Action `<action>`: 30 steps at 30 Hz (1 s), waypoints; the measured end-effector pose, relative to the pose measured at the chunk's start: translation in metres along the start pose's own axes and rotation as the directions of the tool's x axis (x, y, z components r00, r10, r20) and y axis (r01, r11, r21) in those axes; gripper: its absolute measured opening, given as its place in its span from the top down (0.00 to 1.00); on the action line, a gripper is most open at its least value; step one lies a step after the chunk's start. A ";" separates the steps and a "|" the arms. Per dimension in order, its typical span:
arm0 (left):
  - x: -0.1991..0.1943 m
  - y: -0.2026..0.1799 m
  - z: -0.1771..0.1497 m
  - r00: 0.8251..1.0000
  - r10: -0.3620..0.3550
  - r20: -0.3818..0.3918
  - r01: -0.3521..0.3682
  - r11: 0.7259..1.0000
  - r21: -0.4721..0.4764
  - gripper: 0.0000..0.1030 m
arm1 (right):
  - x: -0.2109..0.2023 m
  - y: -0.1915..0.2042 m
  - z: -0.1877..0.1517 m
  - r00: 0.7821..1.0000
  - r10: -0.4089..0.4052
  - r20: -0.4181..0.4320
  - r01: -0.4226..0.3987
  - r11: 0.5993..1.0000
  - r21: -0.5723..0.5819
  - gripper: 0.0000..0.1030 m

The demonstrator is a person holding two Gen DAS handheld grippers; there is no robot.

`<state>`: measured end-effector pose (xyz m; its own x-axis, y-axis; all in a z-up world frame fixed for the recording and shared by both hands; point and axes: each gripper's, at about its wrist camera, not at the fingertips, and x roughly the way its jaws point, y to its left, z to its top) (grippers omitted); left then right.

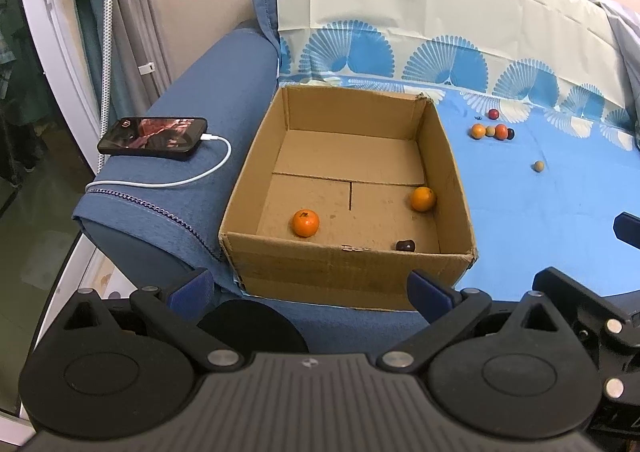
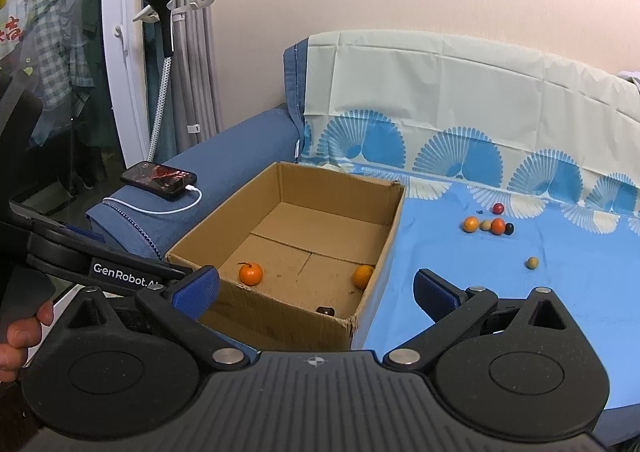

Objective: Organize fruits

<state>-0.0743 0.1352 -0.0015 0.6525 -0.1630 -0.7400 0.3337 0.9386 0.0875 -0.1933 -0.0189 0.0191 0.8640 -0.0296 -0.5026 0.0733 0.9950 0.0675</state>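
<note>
An open cardboard box (image 1: 348, 264) (image 2: 280, 316) sits on the sofa seat and holds two oranges (image 1: 305, 223) (image 1: 423, 198) and a small dark fruit (image 1: 405, 246). In the right wrist view the same fruits lie at the box's near end, the left orange (image 2: 251, 274) among them. A cluster of several small fruits (image 1: 493, 130) (image 2: 488, 225) lies on the blue sheet, with a lone tan fruit (image 1: 539, 166) (image 2: 532, 262) nearer. My left gripper (image 1: 316, 288) is open, just short of the box's near wall. My right gripper (image 2: 316, 292) is open too, in front of the box corner.
A phone (image 1: 154, 136) (image 2: 160, 179) charges on the blue sofa armrest (image 1: 192, 99) with a white cable (image 1: 192, 175). A garment steamer (image 2: 162, 11) and curtain stand at the left. A person's hand (image 2: 20, 336) holds the left gripper handle. The blue patterned sheet (image 1: 540, 232) covers the seat.
</note>
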 end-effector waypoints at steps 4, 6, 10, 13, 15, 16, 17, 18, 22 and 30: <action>0.005 -0.004 0.001 1.000 0.000 -0.012 0.000 1.000 0.010 0.00 | 0.005 -0.004 -0.002 1.000 0.001 -0.012 -0.001 1.000 0.012 0.01; 0.008 -0.005 0.002 1.000 -0.001 -0.019 0.001 1.000 0.015 0.00 | 0.008 -0.007 -0.003 1.000 0.002 -0.019 -0.002 1.000 0.019 0.01; 0.014 -0.011 0.004 0.999 -0.001 -0.032 0.002 1.000 0.027 0.00 | 0.015 -0.012 -0.006 0.999 0.004 -0.034 -0.003 0.999 0.035 0.01; 0.020 -0.016 0.006 0.999 -0.002 -0.042 0.004 0.999 0.038 0.00 | 0.019 -0.017 -0.008 0.999 0.005 -0.044 -0.003 0.999 0.047 0.01; 0.024 -0.019 0.008 0.999 -0.003 -0.048 0.005 0.999 0.044 0.00 | 0.022 -0.020 -0.010 0.999 0.005 -0.051 -0.002 0.998 0.056 0.01; 0.026 -0.021 0.010 0.999 -0.003 -0.052 0.006 0.999 0.049 0.00 | 0.024 -0.022 -0.010 0.998 0.005 -0.055 -0.002 0.998 0.062 0.01; 0.028 -0.024 0.012 0.998 -0.004 -0.056 0.007 0.999 0.053 0.00 | 0.026 -0.024 -0.011 0.998 0.006 -0.059 -0.002 0.998 0.067 0.01; 0.031 -0.026 0.013 0.998 -0.005 -0.059 0.008 0.998 0.058 0.00 | 0.028 -0.027 -0.012 0.998 0.006 -0.062 -0.002 0.997 0.074 0.01; 0.038 -0.037 0.019 0.997 -0.005 -0.071 0.011 0.997 0.079 0.00 | 0.036 -0.038 -0.015 0.997 0.003 -0.080 0.006 0.995 0.103 0.01; 0.063 -0.073 0.040 0.994 -0.022 -0.108 0.037 0.990 0.139 0.00 | 0.051 -0.075 -0.024 0.993 -0.022 -0.112 0.043 0.982 0.184 0.01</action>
<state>-0.0304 0.0446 -0.0282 0.5679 -0.1500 -0.8093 0.4491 0.8804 0.1520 -0.1668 -0.0924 -0.0318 0.8010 -0.0407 -0.5973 0.2006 0.9583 0.2037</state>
